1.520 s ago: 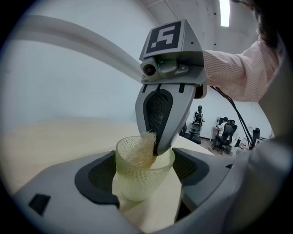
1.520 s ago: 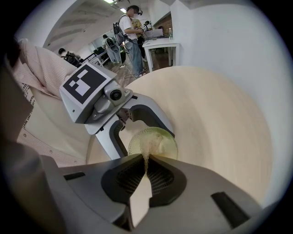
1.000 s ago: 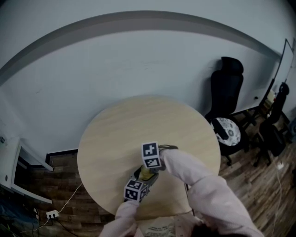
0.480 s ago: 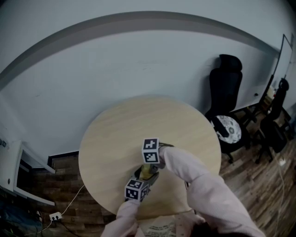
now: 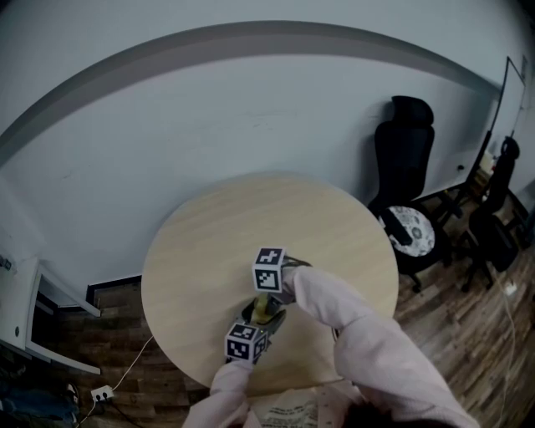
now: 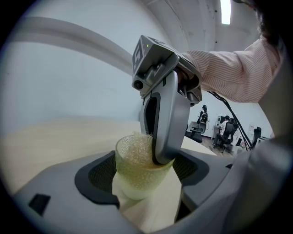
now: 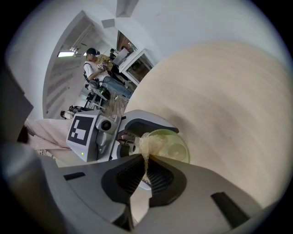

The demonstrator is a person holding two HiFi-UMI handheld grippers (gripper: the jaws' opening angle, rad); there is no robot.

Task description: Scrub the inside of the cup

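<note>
We note: left gripper (image 6: 144, 172) clamps cup (image 7: 176, 146) on table (image 5: 209, 242); right gripper (image 7: 146, 167), pinching scrubber (image 7: 149, 144), blocks its mouth; chair (image 5: 405, 167) beyond.

We see the round pale wooden table (image 5: 209, 242) dim and grey in the head view; a white ceiling strip lamp (image 6: 225, 10) glares above the sharp translucent green cup (image 6: 135, 176), fisheye edges darkening both gripper views

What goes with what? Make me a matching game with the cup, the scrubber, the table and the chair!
1. cup
2. scrubber
3. table
4. chair

a. black
b. round and beige
c. stuffed inside the cup
d. held by the left hand-held gripper

Pairs: 1-d, 2-c, 3-b, 4-a
</note>
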